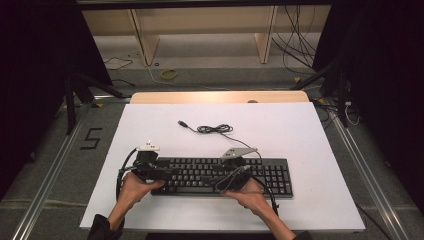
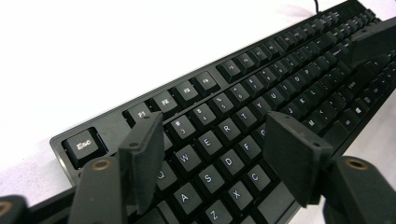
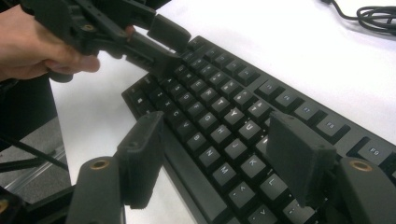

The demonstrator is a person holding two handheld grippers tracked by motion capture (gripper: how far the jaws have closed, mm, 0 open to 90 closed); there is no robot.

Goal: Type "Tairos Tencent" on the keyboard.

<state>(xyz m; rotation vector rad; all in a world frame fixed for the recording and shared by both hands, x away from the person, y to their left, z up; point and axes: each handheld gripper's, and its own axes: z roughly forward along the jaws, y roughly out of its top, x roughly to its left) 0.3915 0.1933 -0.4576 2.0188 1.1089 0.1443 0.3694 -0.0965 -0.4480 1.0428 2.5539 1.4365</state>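
Note:
A black keyboard [image 1: 220, 175] lies flat on the white table top [image 1: 150, 130], near its front edge. My left gripper [image 1: 167, 173] hovers low over the keyboard's left end, open; in the left gripper view the gripper [image 2: 214, 133] frames the letter keys of the keyboard [image 2: 261, 88]. My right gripper [image 1: 224, 181] is over the middle of the keyboard and points left, open. In the right gripper view it [image 3: 217, 128] stands above the keyboard [image 3: 224, 93], with the left gripper [image 3: 163, 42] farther off at the far end. Whether any pad touches a key I cannot tell.
The keyboard's black cable [image 1: 215, 129] lies coiled behind it, with its USB plug [image 1: 183, 123] loose on the table; the cable [image 3: 373, 14] also appears in the right gripper view. A wooden strip [image 1: 220, 96] runs along the table's far edge.

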